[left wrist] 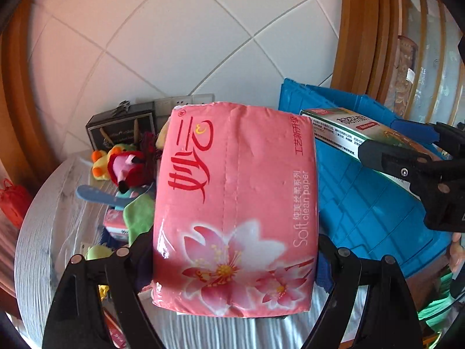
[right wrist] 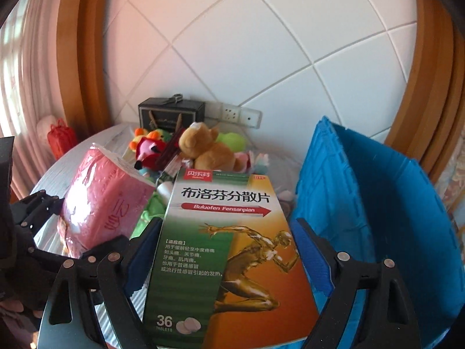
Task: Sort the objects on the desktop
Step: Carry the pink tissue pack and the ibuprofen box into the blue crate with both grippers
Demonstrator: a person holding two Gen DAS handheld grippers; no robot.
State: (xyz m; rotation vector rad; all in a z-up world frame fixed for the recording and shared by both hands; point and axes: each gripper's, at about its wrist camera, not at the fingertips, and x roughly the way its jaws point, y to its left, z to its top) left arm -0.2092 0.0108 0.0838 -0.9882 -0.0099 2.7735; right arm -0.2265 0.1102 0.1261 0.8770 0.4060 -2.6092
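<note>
Tissue pack and tablet box both held above the table

Pink tissue pack (left wrist: 235, 209) sits crosswise between the fingers of the left gripper (left wrist: 232, 261), which clamp its two sides, jaws spread wide around it. It hangs above the round white table (left wrist: 37, 203), just left of the blue bin (left wrist: 366, 203).

The right gripper (right wrist: 225, 250) grips the ibuprofen tablet box (right wrist: 229, 250) by its long edges, jaws likewise wide, the printed face with the golden runner turned up to the camera. The box is held beside the bin's near wall, right of the tissue pack.

At the back of the table lies a heap of soft toys: a brown teddy bear (right wrist: 206, 148), a red plush bird (left wrist: 125, 168) and a green plush (right wrist: 232, 141). Behind them a black gift box (right wrist: 171, 113) stands against the tiled wall (right wrist: 261, 43)
</note>
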